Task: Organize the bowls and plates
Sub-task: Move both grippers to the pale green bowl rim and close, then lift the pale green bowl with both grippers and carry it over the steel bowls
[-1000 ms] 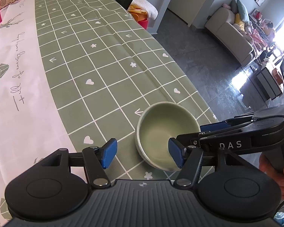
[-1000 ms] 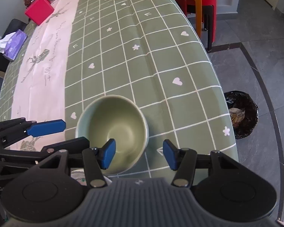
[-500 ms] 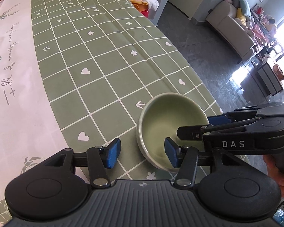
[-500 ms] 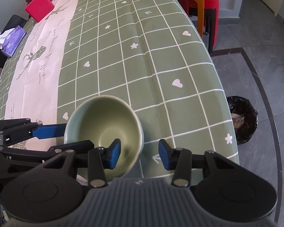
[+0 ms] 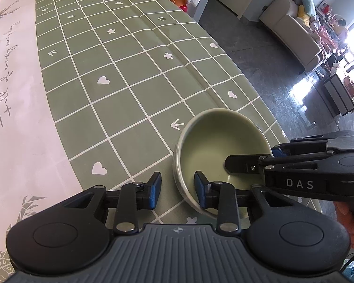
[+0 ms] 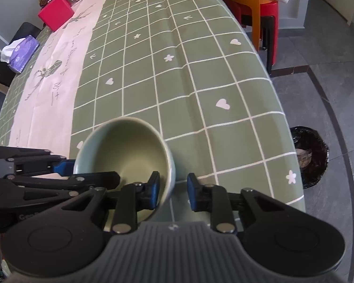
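— Both grippers have narrowed their jaws over the last second, and each wall of the bowl now sits between a pair of blue pads.

— Where does the bowl stand?

— On the green checked cloth of the bench, close to the bench's right-hand edge and toward its near end, upright, with nothing in it.

— And the left gripper?

— Its jaws straddle the near-left wall of the bowl, one pad outside and one inside. A gap shows on both sides of the wall, so they are released, not clenched.

— The right gripper?

— In its own view the left finger reaches inside the bowl and the right finger stands outside, with the rim between them. The pads look apart from the wall, so these jaws are loose too. In the left wrist view the same gripper comes in from the right, one finger over the bowl's inside, a blue tip behind the rim.

— Anything else about?

— A red box and a purple tissue pack lie toward the bench's far left corner, well apart from the bowl. On the floor beyond the right edge stands a black bin.
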Demonstrator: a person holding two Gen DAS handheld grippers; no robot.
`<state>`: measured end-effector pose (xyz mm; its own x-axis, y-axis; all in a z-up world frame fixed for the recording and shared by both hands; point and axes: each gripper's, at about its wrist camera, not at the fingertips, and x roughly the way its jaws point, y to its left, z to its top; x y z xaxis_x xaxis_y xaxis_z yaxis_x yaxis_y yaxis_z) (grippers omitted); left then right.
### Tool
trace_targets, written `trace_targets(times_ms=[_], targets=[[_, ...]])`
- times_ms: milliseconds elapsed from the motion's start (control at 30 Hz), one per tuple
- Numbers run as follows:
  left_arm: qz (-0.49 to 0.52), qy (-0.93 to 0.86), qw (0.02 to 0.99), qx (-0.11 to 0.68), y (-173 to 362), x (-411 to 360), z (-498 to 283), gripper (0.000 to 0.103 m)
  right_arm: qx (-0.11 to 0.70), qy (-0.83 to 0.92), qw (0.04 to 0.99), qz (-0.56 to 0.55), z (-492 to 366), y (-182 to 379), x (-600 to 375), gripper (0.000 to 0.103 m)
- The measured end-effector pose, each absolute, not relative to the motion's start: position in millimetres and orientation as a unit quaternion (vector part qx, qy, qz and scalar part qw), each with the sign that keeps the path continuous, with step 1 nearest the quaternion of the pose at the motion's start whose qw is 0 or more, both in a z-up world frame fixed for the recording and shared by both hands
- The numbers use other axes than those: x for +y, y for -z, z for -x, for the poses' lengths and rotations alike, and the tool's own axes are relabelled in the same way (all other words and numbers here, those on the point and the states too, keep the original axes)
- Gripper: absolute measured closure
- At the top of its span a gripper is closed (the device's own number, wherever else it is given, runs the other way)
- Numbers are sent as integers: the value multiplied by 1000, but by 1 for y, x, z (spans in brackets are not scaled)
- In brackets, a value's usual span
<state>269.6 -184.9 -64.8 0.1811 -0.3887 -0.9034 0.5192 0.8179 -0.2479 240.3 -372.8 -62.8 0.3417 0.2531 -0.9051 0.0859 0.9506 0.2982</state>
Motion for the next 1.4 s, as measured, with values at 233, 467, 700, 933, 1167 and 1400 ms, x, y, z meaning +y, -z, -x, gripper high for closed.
trace_targets(times_ms=[233, 467, 700, 933, 1167, 1400], targets=[[-98, 282, 774, 558, 59, -197, -259, 86, 566, -59, 814, -116, -237, 60, -359, 90], [-80, 265, 769, 577, 52, -191, -258, 90, 569, -53, 811, -123, -233, 55, -359, 94], [-84, 258, 778, 567, 28, -181, -243, 90, 566, -59, 813, -123, -223, 34, -348, 94], [-93, 243, 787, 559, -3, -157, -219, 90, 558, -81, 818, -114, -203, 5, -322, 94], [-78, 226, 800, 551, -34, -120, -196, 90, 542, -111, 828, -91, -184, -28, -285, 94], [-71, 199, 813, 543, -59, -78, -171, 90, 528, -149, 833, -70, -167, -52, -242, 94]])
